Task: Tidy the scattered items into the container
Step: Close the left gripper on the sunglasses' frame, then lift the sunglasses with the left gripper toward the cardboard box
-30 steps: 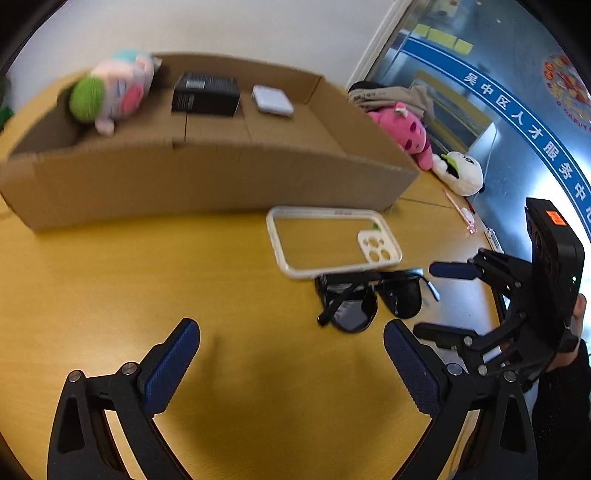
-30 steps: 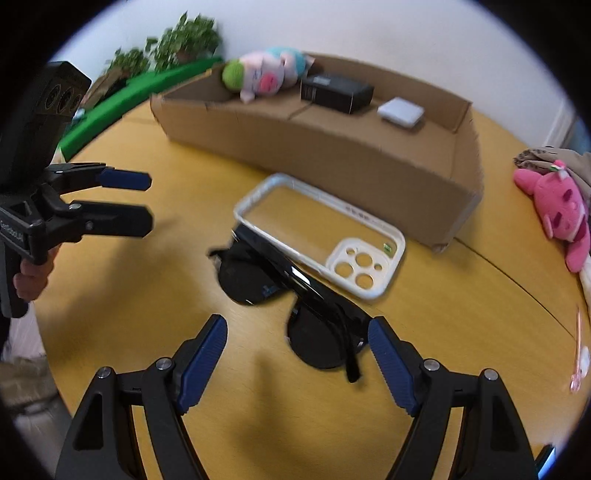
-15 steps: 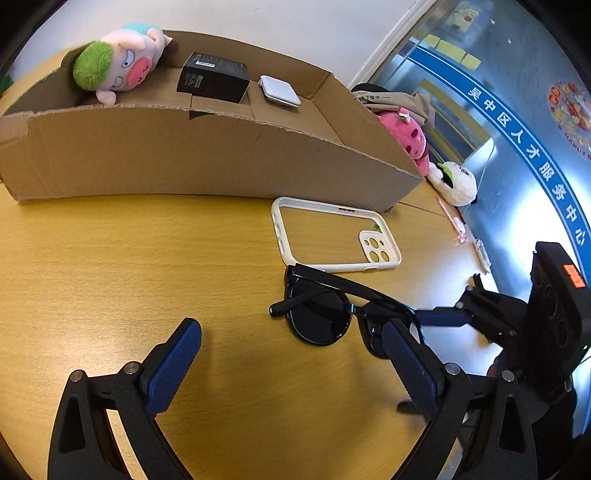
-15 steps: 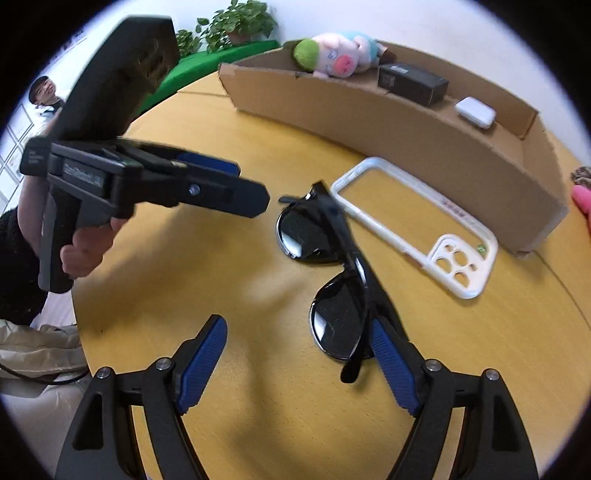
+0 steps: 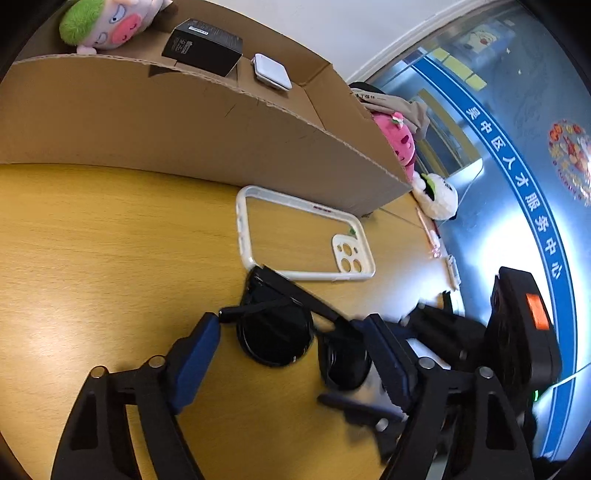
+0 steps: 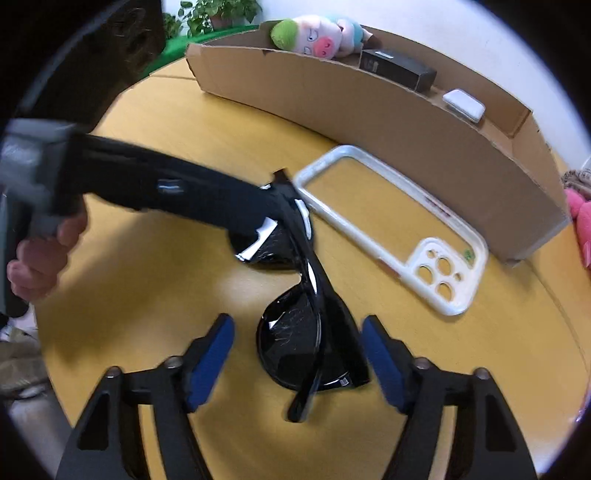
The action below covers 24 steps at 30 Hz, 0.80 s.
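Worktop (image 5: 92, 240) carrying a cardboard box (image 5: 192, 122) along its far side; in the box, from left to right, a plush toy (image 5: 107, 22), a carton (image 5: 201, 46) and a small flat case (image 5: 272, 72). Before the box lies a phone case (image 5: 303, 236), just apart from its wall. Nearer still, sunglasses (image 5: 280, 332) touch the phone case's near corner. Right of the box, 2 more plush toys (image 5: 397, 138) sit at the worktop's edge
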Each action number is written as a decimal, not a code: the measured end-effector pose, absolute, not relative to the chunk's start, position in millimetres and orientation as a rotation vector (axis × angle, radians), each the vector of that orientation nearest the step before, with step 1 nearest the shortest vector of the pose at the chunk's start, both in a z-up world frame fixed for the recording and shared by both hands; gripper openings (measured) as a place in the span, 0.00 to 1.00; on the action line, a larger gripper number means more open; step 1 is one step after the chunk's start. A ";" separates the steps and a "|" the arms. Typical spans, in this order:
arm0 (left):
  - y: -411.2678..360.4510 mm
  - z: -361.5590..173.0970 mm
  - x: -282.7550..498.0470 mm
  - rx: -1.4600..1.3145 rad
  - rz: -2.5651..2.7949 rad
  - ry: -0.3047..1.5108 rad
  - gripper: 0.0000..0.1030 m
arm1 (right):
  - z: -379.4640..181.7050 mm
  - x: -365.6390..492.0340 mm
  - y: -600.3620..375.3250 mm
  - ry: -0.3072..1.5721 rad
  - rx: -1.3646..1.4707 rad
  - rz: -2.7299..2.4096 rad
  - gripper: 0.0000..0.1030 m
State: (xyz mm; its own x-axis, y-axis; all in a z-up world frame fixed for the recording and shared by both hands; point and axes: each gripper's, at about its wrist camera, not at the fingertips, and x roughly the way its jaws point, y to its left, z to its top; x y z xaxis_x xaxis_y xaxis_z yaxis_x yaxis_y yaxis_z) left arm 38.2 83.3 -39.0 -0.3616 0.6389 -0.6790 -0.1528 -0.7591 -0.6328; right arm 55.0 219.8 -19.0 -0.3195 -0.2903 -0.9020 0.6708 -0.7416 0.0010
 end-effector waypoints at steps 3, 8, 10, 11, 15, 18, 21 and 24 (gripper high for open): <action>88.9 -45.7 33.7 -1.394 2.077 -0.714 0.60 | -17.6 69.2 209.6 0.521 1.292 -2.102 0.46; 96.3 -44.0 35.7 -1.397 2.104 -0.669 0.52 | -17.9 88.6 201.7 0.495 1.257 -2.173 0.38; 93.7 -45.0 35.5 -1.410 2.098 -0.676 0.47 | -16.1 89.6 204.1 0.416 1.268 -2.211 0.32; 92.0 -45.7 35.2 -1.414 2.089 -0.687 0.46 | -15.6 88.9 206.7 0.378 1.273 -2.222 0.29; 87.5 -46.8 37.5 -1.422 2.087 -0.705 0.42 | -12.9 87.9 208.6 0.338 1.276 -2.257 0.13; 85.0 -44.0 38.8 -1.429 2.113 -0.684 0.40 | -12.0 88.2 205.2 0.302 1.283 -2.237 0.12; 80.7 -42.7 41.0 -1.430 2.128 -0.674 0.36 | -11.0 89.6 200.9 0.295 1.277 -2.236 0.12; 77.3 -44.3 40.5 -1.442 2.132 -0.675 0.31 | -11.5 88.3 201.8 0.225 1.285 -2.238 0.12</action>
